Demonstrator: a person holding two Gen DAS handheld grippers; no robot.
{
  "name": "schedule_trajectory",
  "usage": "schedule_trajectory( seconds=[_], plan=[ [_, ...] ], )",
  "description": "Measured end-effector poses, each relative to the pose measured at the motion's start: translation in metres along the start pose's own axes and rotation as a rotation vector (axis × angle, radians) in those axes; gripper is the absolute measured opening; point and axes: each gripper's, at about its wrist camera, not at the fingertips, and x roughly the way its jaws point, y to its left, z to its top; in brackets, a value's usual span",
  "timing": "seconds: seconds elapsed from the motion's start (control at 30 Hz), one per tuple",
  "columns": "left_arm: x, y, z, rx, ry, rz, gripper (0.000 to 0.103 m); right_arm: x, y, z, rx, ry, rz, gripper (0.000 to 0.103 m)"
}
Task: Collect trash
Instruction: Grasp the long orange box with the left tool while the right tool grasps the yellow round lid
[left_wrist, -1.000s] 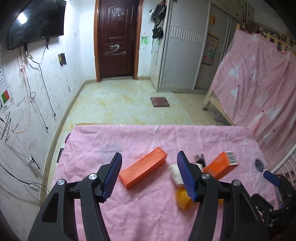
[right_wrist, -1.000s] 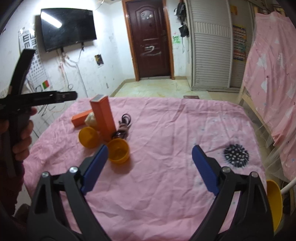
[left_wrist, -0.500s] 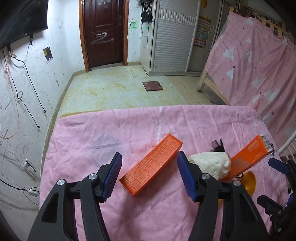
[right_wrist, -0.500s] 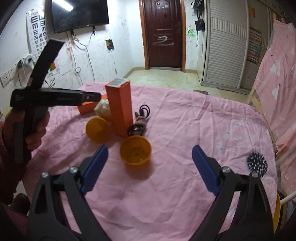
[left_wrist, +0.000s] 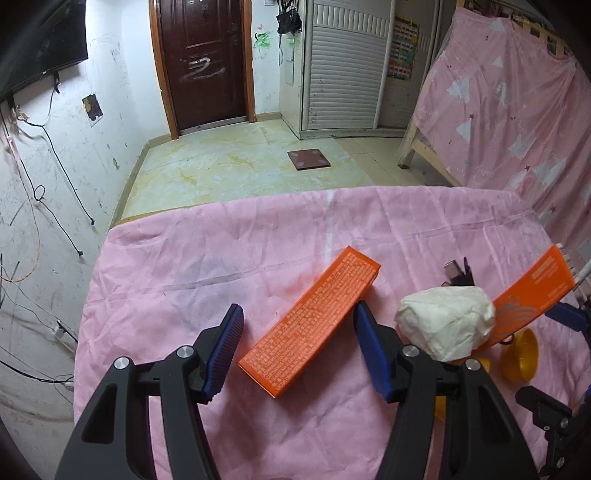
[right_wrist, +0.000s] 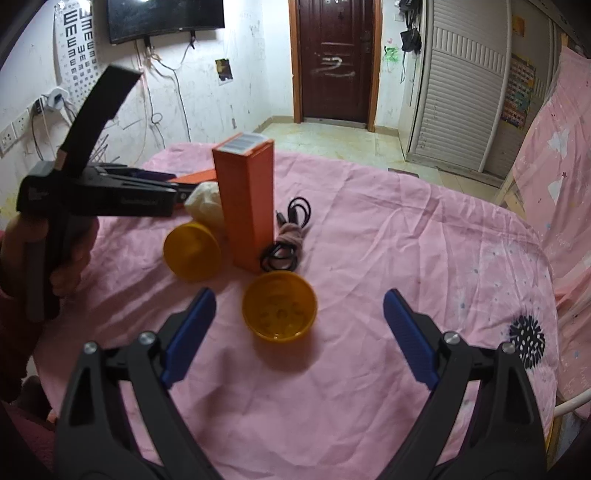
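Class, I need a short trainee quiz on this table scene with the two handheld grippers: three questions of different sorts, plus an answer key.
1. True or false: the left gripper is already clamped shut on the flat orange box.
2. Multiple choice: the tall orange box is A) lying flat, B) standing upright, C) held in the air.
3. Fill in: the thing lying between the right gripper's open jaws is the open yellow ____.

Key
1. False: its jaws stand open on either side of the box's near end, and the pads do not visibly press on it.
2. B.
3. Bowl, resting on the pink cloth.
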Motion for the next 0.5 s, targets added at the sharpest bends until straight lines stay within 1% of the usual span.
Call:
schedule_trajectory(
  seconds=[0.17, 0.23, 0.3, 0.33, 0.37, 0.4, 0.5],
  plan=[
    [0.006, -0.003, 0.002, 0.002, 0.008, 0.018, 0.055, 0.007, 0.003, 0.003, -0.016, 0.023, -0.002, 0.088],
    [0.007, -0.006, 0.002, 0.016, 0.002, 0.035, 0.052, 0.009, 0.006, 0.004, -0.022, 0.028, -0.002, 0.088],
    [0.004, -0.009, -0.001, 0.029, -0.004, 0.033, 0.038, 0.01, 0.006, 0.004, -0.025, 0.033, -0.004, 0.088],
    [0.003, -0.01, -0.001, 0.036, -0.006, 0.035, 0.034, 0.011, 0.007, 0.005, -0.025, 0.035, -0.004, 0.088],
    [0.002, -0.012, -0.002, 0.04, -0.009, 0.037, 0.026, 0.011, 0.007, 0.004, -0.025, 0.036, -0.004, 0.088],
    [0.002, -0.013, -0.002, 0.046, -0.011, 0.039, 0.021, 0.011, 0.007, 0.005, -0.023, 0.038, -0.005, 0.088],
    [0.0, -0.017, -0.004, 0.06, -0.021, 0.057, 0.018, 0.013, 0.006, 0.006, -0.016, 0.042, -0.003, 0.088]
  ],
)
